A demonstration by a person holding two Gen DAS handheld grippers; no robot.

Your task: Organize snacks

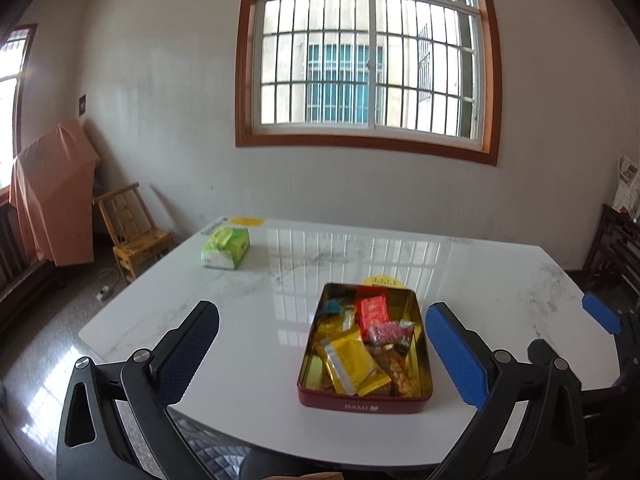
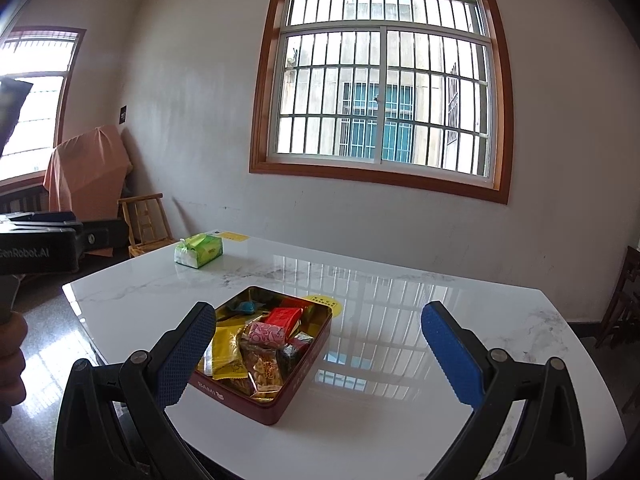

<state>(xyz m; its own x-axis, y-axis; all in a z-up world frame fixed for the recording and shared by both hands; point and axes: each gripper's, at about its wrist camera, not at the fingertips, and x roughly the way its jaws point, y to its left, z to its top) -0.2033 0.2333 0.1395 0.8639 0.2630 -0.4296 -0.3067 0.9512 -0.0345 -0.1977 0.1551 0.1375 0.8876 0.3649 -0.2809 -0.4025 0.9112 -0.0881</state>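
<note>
In the left wrist view the left gripper (image 1: 322,354) hangs above the near edge of the white marble-patterned bench (image 1: 460,280), its two blue-padded fingers (image 1: 454,356) spread wide with nothing between them. The left pad lies in shadow and reads almost black. At the right edge of that frame one blue pad and some black linkage of the other tool show, the rest cut off.

In the right wrist view the right gripper (image 2: 318,354) also has its two fingers (image 2: 452,354) wide apart and empty. Its left finger covers the near left corner of the one open rectangular tin with red walls and gold inside (image 2: 298,386), which sits on the bench in the lower middle of both frames. The white lettering on the tin's wall is too blurred to read with certainty.

Inside the tin the wrapped snacks overlap, so an exact count cannot be made. At least two yellow sachets (image 1: 352,360), one red packet (image 1: 372,312), one pink patterned packet (image 1: 386,332), one clear bag of brownish pieces (image 2: 264,368) and one small teal piece (image 2: 246,307) can be told apart; what lies beneath is hidden.

A round yellow sticker (image 2: 330,305) peeks from behind the tin, half covered. One green tissue pack (image 2: 199,251) lies well apart at the far left of the bench. At the left edge of the right wrist frame, part of a hand (image 2: 12,360) is cut off.
</note>
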